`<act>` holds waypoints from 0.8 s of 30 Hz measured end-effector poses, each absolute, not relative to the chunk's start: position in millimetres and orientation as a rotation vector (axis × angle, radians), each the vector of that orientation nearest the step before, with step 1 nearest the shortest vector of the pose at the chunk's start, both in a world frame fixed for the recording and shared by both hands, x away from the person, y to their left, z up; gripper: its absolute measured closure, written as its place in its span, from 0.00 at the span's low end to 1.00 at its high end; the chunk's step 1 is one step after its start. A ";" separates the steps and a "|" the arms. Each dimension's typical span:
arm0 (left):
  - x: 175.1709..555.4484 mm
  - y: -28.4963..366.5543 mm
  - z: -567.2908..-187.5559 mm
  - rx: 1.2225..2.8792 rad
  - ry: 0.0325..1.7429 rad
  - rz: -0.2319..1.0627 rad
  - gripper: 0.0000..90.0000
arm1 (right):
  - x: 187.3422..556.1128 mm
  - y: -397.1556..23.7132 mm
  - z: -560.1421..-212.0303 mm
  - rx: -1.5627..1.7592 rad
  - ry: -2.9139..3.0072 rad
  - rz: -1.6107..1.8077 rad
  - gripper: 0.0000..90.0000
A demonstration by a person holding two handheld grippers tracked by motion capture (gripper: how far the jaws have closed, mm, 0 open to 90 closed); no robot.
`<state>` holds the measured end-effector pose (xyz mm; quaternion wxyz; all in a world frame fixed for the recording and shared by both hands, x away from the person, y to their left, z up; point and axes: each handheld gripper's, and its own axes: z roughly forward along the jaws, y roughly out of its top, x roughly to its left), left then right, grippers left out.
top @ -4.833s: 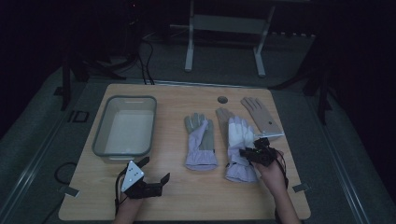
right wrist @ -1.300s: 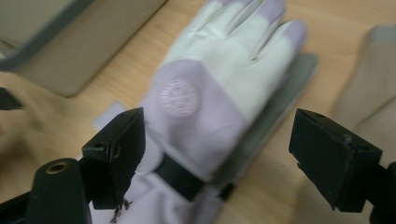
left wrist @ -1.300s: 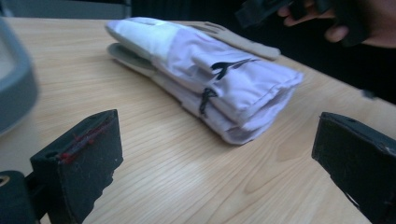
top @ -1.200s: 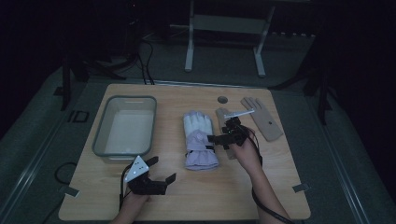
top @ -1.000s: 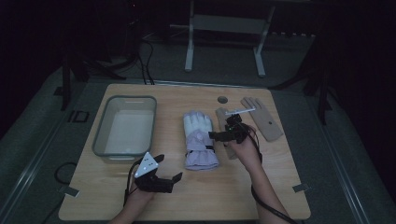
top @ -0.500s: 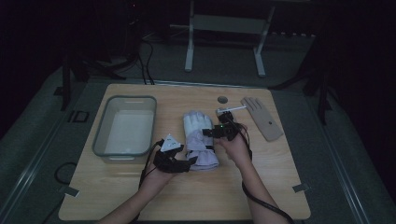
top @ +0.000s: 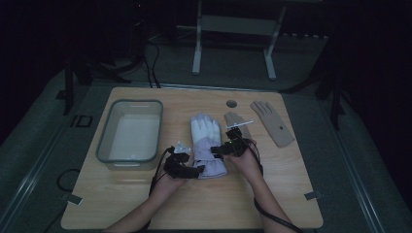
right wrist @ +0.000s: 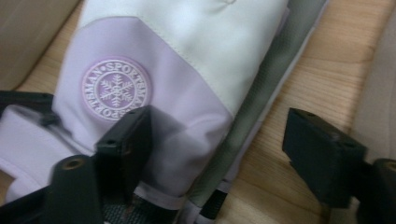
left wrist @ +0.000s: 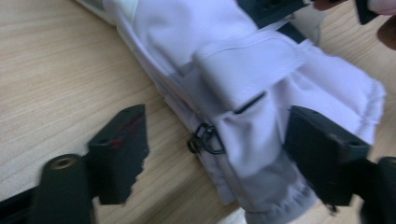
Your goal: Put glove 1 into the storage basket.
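High view, both tongs wide astride stacked gloves [top: 206, 145], bin [top: 130, 133] left, tan gloves [top: 272, 122] right.

We saw a wooden desk [top: 121, 204] standing on a dark floor [top: 43, 160]. On it lay a clear tub [top: 130, 135] at the left, stacked lilac-and-white gloves [top: 206, 143] in the middle, and two beige gloves [top: 272, 121] toward the far right. A round hole [top: 231, 104] pierced its far edge.

Dim high view (gripper views brighter, blurred)
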<state>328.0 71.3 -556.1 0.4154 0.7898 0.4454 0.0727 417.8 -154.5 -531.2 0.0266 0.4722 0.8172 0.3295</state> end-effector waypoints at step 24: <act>334.9 68.3 -558.7 2.033 1.055 -0.017 0.77 | 414.4 -151.2 -536.5 1.470 2.611 1.068 0.80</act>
